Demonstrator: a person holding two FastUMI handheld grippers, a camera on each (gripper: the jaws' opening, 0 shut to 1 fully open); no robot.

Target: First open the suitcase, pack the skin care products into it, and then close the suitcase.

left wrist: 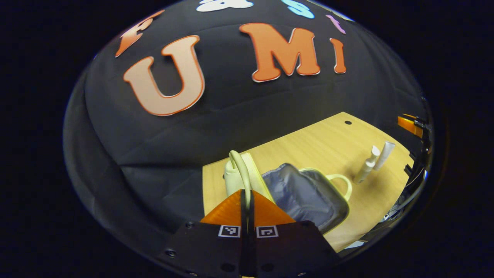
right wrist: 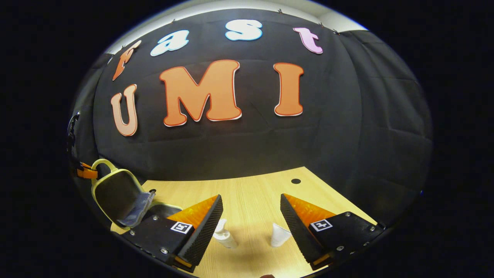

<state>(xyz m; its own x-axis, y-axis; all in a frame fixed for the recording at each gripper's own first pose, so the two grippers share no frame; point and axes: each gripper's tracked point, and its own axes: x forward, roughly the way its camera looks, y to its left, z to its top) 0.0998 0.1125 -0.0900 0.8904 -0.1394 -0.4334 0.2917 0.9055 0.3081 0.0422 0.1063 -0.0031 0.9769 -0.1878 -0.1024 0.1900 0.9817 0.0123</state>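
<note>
**Suitcase open, bottles on the table**

The suitcase (left wrist: pixel 305 193) lies open on the wooden table (left wrist: pixel 320 143), its lid (left wrist: pixel 241 173) raised and the grey lining showing. The left gripper (left wrist: pixel 247 200) is pinched on the lid's edge, fingers pressed together around it. Beside the suitcase stand a pump bottle (right wrist: pixel 224 235) and a white tube (right wrist: pixel 278 234). Above them hovers the right gripper (right wrist: pixel 251 220), its fingers spread wide, touching neither.

wooden table (right wrist: pixel 254 193) lying under everything | small dark hole (right wrist: pixel 296 181) sitting near its far edge | black cloth wall (right wrist: pixel 347 135) hanging behind
</note>
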